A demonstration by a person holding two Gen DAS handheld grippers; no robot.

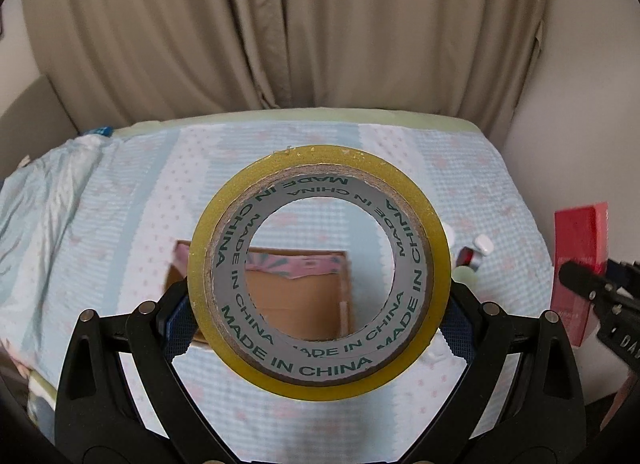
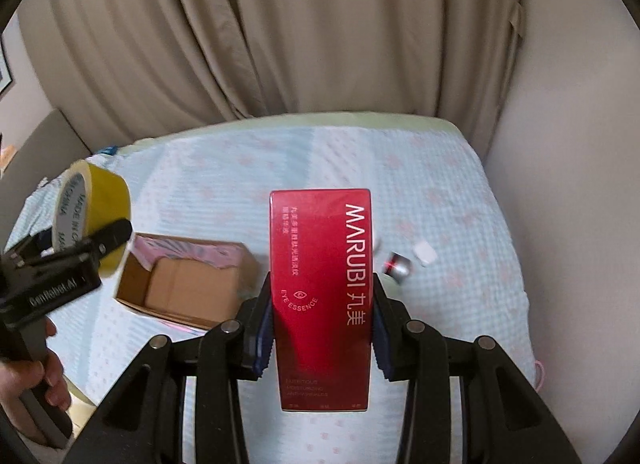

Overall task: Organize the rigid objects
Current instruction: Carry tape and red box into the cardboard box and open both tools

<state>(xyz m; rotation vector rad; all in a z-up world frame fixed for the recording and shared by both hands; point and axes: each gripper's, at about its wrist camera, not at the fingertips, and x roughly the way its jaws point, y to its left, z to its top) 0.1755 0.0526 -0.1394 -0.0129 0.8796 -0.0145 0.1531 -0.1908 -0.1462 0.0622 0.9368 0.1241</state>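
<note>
Tape roll point(image 1: 320, 276) is clamped between left gripper point(image 1: 316, 308) fingers; red box point(image 2: 322, 296) between right gripper point(image 2: 322, 328) fingers. Open cardboard box point(image 2: 188, 288) is seen beyond the fingertips on the bed point(image 2: 440, 199), clear sheet around its rim.

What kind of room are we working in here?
Most likely a bedroom. The work surface is a bed with a pale blue patterned sheet, long beige curtains hang right behind it, and a padded headboard seems to stand at the left.
</note>
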